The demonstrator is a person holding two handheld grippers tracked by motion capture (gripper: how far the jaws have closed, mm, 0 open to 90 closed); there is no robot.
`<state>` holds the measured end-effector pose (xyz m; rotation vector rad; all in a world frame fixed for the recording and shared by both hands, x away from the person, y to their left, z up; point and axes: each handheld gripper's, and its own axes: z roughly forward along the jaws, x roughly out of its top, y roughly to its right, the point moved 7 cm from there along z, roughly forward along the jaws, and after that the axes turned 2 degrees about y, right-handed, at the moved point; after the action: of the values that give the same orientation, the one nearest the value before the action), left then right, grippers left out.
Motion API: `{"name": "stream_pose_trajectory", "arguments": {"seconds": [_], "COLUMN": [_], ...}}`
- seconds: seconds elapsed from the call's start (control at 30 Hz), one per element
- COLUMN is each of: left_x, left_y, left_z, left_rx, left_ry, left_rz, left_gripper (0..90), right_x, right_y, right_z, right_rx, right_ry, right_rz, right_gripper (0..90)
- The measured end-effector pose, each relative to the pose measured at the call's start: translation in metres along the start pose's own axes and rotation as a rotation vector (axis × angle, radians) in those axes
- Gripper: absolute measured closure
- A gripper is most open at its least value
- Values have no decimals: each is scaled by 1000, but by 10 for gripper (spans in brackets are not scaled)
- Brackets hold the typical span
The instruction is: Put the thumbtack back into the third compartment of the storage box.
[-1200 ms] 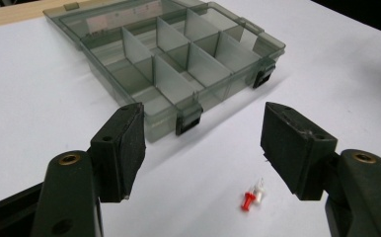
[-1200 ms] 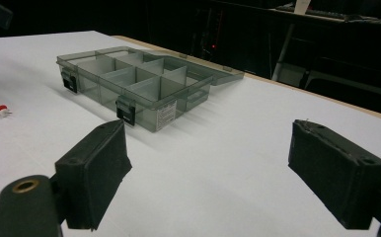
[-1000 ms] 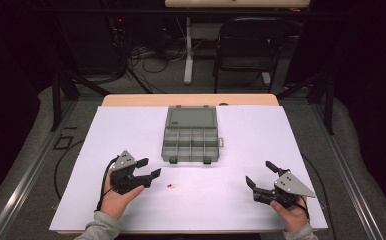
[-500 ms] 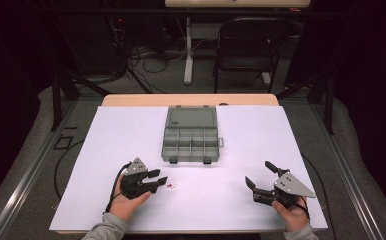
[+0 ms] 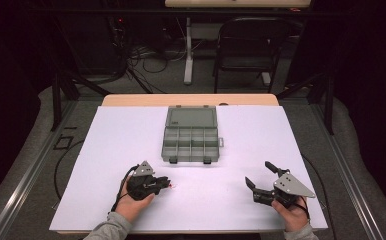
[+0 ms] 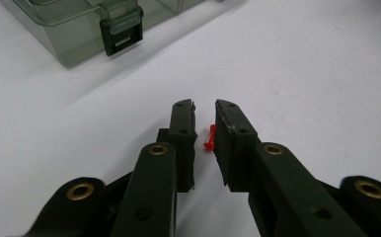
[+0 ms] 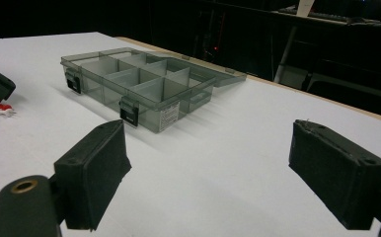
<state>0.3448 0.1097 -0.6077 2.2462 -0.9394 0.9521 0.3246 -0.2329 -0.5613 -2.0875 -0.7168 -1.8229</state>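
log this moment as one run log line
left tongs: open, straddling red pin on table | right tongs: open, idle | compartment box: lid open

Box (image 5: 190,136) is showing as smoky see-through plastic, smooth w/ slight gloss; its latches (image 6: 121,33) are looking opaque black plastic. Sheet (image 5: 106,150) covering the table is reading as matt white, smooth, prob. paper. Bare table edge (image 5: 191,99) is showing as light wood. Left gripper (image 6: 204,113) arms are looking matt black plastic w/ brass-coloured rivets; pads (image 6: 230,133) are looking rubbery, edges chipped. Right gripper (image 7: 206,163) pads are appearing dull, fine-textured. Pin (image 6: 209,138) is looking like glossy red plastic.
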Motion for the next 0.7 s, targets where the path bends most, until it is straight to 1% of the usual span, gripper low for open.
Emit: {"name": "stream_pose_trajectory", "arguments": {"seconds": [0.07,0.13,0.17,0.23,0.33,0.47,0.53,0.7], "left_x": [0,0,0,0,-1,-2,-2,-2], "left_y": [0,0,0,2,2,3,4,4], "left_z": [1,2,2,3,4,6,7,7], "left_rx": [1,-4,-6,-11,-15,-18,-14,-20], "left_ry": [-6,-7,-12,-14,-21,-34,-33,-31], "left_rz": [11,5,8,-3,4,2,2,-1], "left_gripper": [803,818,828,840,842,845,846,850], "right_x": [0,0,0,0,0,0,0,-1], "right_y": [0,0,0,0,0,0,0,0], "right_z": [0,0,0,0,0,0,0,0], "right_rx": [0,-1,-1,0,0,1,1,3], "right_ry": [0,-2,-2,-1,-3,-2,-3,-7], "right_rz": [0,-1,0,-1,-1,-3,-2,-4], "right_gripper": [142,142,142,142,142,142,142,142]}}
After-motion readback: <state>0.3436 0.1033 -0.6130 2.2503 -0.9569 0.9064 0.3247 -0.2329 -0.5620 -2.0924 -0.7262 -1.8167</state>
